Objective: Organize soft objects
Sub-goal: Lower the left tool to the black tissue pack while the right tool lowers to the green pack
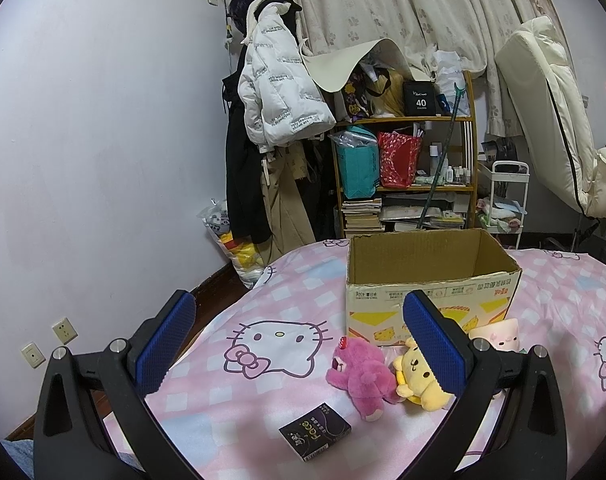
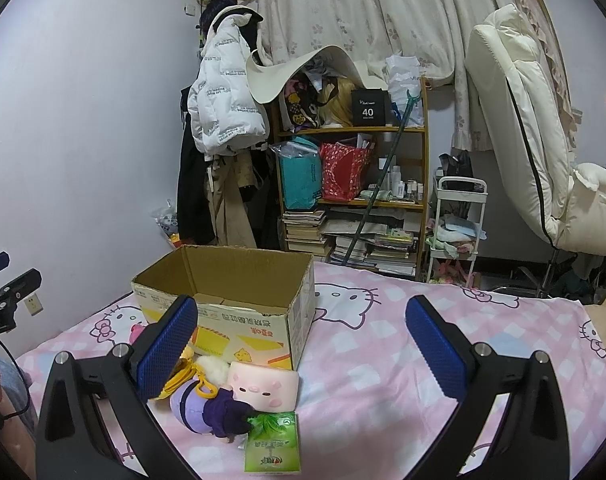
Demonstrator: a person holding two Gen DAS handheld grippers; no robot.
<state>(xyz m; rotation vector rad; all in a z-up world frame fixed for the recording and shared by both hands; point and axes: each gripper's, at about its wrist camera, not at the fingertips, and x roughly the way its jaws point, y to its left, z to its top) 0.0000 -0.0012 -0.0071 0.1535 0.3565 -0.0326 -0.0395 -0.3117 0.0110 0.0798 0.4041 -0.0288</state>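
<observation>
My left claw (image 1: 299, 344) and right claw (image 2: 301, 346) both hang released, empty. The pink plush bear (image 1: 361, 376) lies just ahead-right of my left claw, long axis pointing away toward the cardboard box (image 1: 431, 300); left is nearer.

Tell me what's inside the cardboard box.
The box looks empty: the right wrist view shows only bare inner walls and folded bottom flaps. The near wall hides the front part of the floor, so something small there cannot be ruled out.
</observation>
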